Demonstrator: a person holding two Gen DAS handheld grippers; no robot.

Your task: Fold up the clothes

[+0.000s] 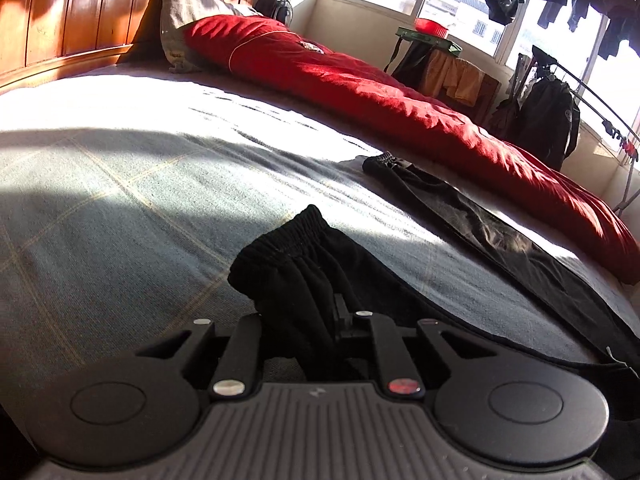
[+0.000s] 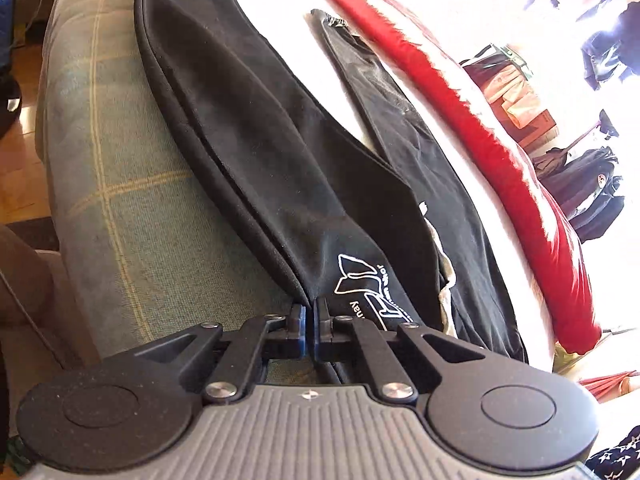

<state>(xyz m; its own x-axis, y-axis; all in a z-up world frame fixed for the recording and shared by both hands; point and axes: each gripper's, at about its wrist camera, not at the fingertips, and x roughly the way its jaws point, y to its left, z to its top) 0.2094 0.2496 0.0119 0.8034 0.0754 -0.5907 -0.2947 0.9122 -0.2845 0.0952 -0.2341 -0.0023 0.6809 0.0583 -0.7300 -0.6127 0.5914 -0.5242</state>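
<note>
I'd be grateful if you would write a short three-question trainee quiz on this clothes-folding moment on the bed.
1. True or false: the left gripper is shut on the elastic cuff end of the black trousers.
2. What is printed on the black fabric beside the right gripper? A) red stripes B) a white outline logo C) nothing
3. What colour is the quilt lying along the far side of the bed?

Key
1. True.
2. B.
3. Red.

Red quilt and pillow on bed.
</note>
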